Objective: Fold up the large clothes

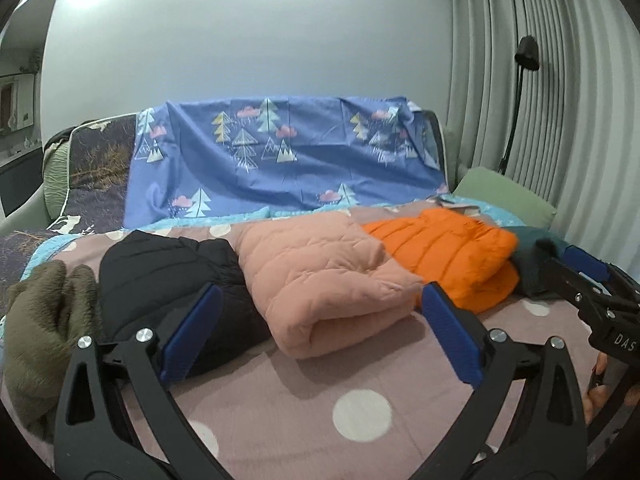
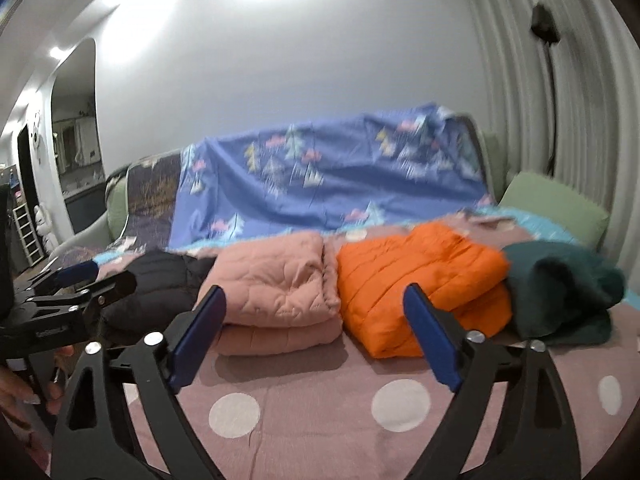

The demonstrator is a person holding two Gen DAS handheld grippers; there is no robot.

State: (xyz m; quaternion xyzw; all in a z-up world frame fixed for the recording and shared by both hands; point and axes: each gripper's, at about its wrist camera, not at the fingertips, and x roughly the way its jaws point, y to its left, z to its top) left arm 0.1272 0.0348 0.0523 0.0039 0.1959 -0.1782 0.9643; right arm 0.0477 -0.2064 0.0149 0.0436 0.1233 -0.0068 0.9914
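- Pale grey walls and pleated grey curtains (image 1: 500, 80) surround a sofa whose backrest is draped in a blue sheet printed with trees and clouds (image 1: 280, 160).
- Over the seat lies a dusty pink cover with large white polka dots (image 1: 304, 392); a sage green cushion (image 1: 504, 196) sits at its far right end, and a black floor lamp (image 1: 526, 54) stands in front of the curtains.
- Five folded garments lie in a row along the back of the seat.
- From left to right in the left wrist view: an olive green fleece garment (image 1: 44, 328), a black puffer jacket (image 1: 168, 280), a pale pink quilted jacket (image 1: 316, 280), a bright orange puffer jacket (image 1: 444, 256) and a dark teal fleece garment (image 2: 560, 292), which shows best in the right wrist view.
- Neighbouring garments touch or slightly overlap; the pink one is folded double with its rounded fold facing the camera.
- Left gripper (image 1: 320, 336), black with blue pads, hovers above the polka-dot cover in front of the pink jacket, its fingers spread wide with nothing between them.
- Right gripper (image 2: 314, 338) hovers in front of the pink and orange jackets, fingers likewise wide apart and holding nothing.
- Each gripper appears at the edge of the other's view, with part of a person's hand (image 2: 24, 392) on its handle.
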